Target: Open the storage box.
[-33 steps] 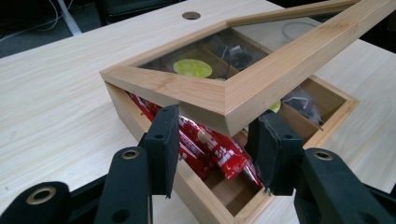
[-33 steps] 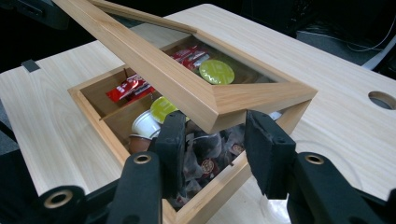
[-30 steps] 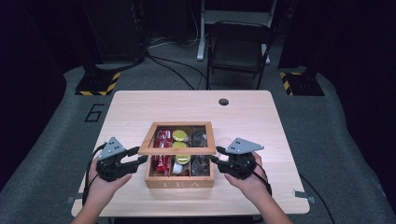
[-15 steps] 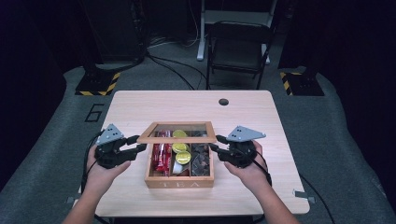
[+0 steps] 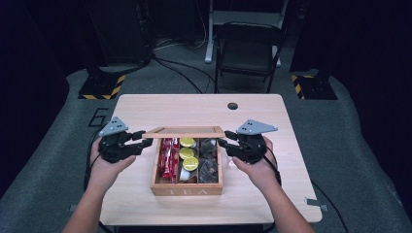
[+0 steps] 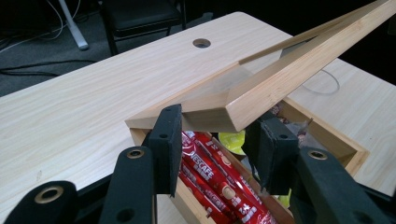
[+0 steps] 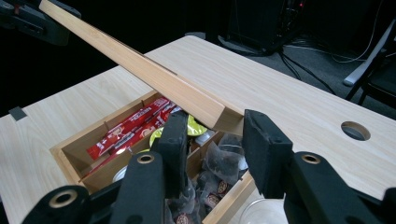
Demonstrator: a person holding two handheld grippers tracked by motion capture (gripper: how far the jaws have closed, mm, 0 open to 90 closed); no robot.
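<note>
Two grippers pinch the wooden lid (image 5: 184, 132) of the tea box (image 5: 187, 190): the left gripper (image 5: 137, 141) has its jaws closed on the lid's left corner, the right gripper (image 5: 224, 143) on its right corner, and the lid is held tilted up above the open box, its far edge down by the box's back wall. Under it the box, at the middle of the desk (image 5: 145, 109), shows three compartments: red stick packets (image 6: 219, 179) at the left, three yellow-topped capsules (image 5: 187, 153) in the middle, dark tea bags (image 7: 212, 179) at the right. One round hole (image 5: 232, 105) pierces the desk beyond. One black chair (image 5: 248, 51) stands behind the desk.
</note>
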